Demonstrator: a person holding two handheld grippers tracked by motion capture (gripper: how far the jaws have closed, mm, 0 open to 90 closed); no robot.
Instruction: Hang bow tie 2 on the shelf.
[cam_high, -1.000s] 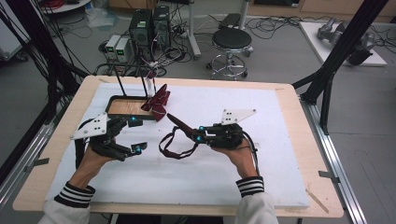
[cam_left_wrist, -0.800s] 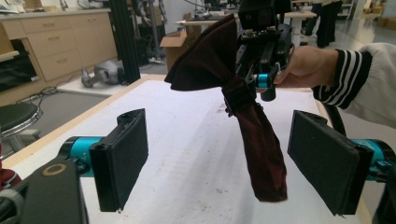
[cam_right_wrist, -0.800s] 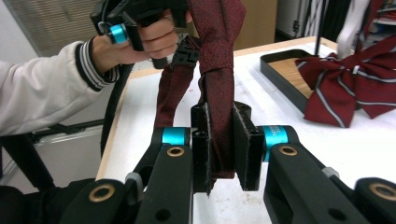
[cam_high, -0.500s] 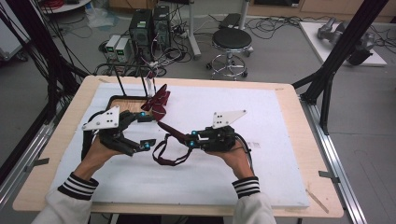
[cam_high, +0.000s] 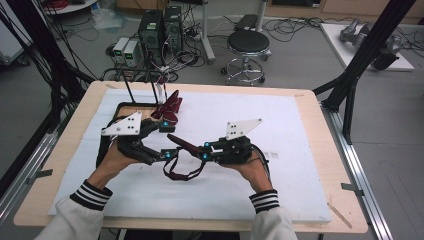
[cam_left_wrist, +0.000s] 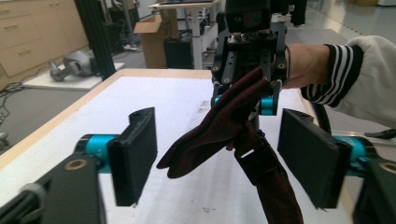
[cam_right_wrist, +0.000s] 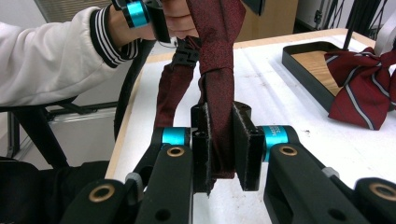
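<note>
The right hand-held gripper (cam_right_wrist: 219, 154) is clamped shut on a dark red necktie (cam_right_wrist: 215, 93), holding one end above the white-covered bench (cam_high: 300, 130), while the rest of the tie droops in a loop towards the person. The left hand-held gripper (cam_left_wrist: 219, 158) stands with its jaws apart on either side of the hanging tie and has just been closing in, though its pads do not yet press on the cloth. The risk, as I judge it, is that the left jaws shut on a fold or on the thin strap (the cloth is limp and sways), so the tie twists or slips from the right grip. A striped tie (cam_right_wrist: 362, 88) lies on a black tray (cam_right_wrist: 303, 70) beyond. Where the loop's strap ends is hard to make out, and the tray stand's top is cut off.
</note>
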